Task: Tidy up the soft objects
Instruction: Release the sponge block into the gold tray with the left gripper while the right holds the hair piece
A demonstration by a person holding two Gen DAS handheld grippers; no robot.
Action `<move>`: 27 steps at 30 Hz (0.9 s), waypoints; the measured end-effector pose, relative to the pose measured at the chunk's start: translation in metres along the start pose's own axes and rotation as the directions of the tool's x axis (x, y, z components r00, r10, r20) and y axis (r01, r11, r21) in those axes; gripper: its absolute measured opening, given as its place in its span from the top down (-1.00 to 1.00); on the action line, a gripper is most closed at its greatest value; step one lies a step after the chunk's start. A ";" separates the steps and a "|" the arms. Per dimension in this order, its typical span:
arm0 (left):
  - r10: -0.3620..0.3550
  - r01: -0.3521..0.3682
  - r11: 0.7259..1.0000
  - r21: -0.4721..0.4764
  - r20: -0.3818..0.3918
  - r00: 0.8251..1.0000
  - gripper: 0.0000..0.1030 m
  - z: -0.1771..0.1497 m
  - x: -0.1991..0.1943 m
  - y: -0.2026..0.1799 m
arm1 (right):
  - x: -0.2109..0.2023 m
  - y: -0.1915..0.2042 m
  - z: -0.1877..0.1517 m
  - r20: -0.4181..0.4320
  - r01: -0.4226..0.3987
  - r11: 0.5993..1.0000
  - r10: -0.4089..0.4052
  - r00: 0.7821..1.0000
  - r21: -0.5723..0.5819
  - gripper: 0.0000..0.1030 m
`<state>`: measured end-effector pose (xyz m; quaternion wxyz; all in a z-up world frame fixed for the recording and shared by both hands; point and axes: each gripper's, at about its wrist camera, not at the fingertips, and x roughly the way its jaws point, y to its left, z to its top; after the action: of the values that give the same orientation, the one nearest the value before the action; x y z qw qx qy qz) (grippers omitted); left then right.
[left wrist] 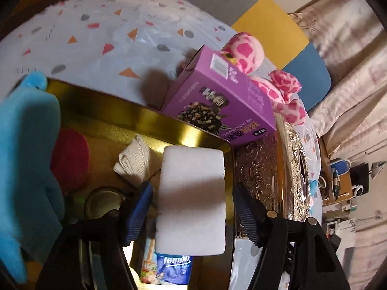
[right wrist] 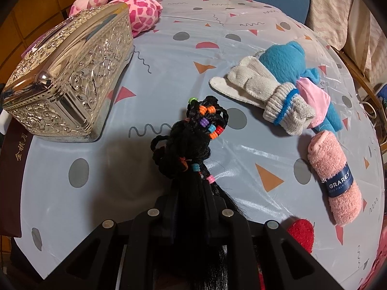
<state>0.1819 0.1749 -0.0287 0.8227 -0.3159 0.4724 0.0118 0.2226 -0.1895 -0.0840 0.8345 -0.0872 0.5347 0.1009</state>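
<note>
In the left wrist view my left gripper (left wrist: 193, 207) is open over a gold tin (left wrist: 135, 111). A white sponge block (left wrist: 192, 200) sits between the blue finger pads (left wrist: 140, 212), which stand apart from its sides. The tin holds a white glove (left wrist: 135, 162) and a Tempo tissue pack (left wrist: 173, 268). In the right wrist view my right gripper (right wrist: 191, 193) is shut on a black braided hairpiece with coloured beads (right wrist: 193, 140), held above the table. A white knit glove (right wrist: 266, 91), a blue plush toy (right wrist: 287, 58) and a pink rolled towel (right wrist: 335, 176) lie to the right.
An ornate silver box (right wrist: 65, 79) stands at the left, with a pink spotted plush (right wrist: 137, 7) behind it. A purple carton (left wrist: 222, 101) leans behind the tin. A blue plush (left wrist: 26, 145) fills the left edge. A red soft item (right wrist: 302, 234) lies near the front. The patterned tablecloth (right wrist: 169, 55) covers the round table.
</note>
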 end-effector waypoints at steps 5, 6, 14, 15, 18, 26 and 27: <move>0.049 -0.058 0.992 0.111 0.084 0.995 -0.37 -0.009 -0.025 -0.011 | 0.000 -0.001 0.000 0.002 0.007 1.000 -0.007 1.000 -0.008 0.70; 0.057 -0.070 0.989 0.132 0.098 0.994 -0.37 -0.012 -0.029 -0.012 | 0.000 -0.001 0.000 0.003 0.008 1.000 -0.008 1.000 -0.010 0.70; 0.143 -0.210 0.934 0.289 0.236 0.961 -0.37 -0.057 -0.069 -0.019 | -0.002 0.005 -0.003 0.010 0.036 0.999 -0.035 0.999 -0.039 0.70; 0.146 -0.220 0.929 0.298 0.251 0.957 -0.37 -0.063 -0.074 -0.018 | -0.002 0.005 -0.003 0.011 0.039 0.998 -0.039 0.999 -0.041 0.70; 0.155 -0.245 0.914 0.324 0.280 0.947 -0.41 -0.077 -0.085 -0.019 | -0.003 0.007 -0.004 0.010 0.049 0.998 -0.049 0.999 -0.044 0.70; 0.144 -0.274 0.887 0.372 0.341 0.929 -0.47 -0.101 -0.106 -0.022 | -0.009 0.013 -0.007 -0.040 0.058 0.998 -0.059 0.997 -0.012 0.70; 0.142 -0.274 0.884 0.378 0.341 0.929 -0.47 -0.102 -0.107 -0.022 | -0.010 0.014 -0.007 -0.052 0.060 0.998 -0.060 0.997 -0.001 0.70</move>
<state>0.0511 0.1325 0.0301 0.9276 -0.0731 0.3632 0.0479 0.2086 -0.1785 -0.0780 0.8228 -0.1053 0.5536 0.0734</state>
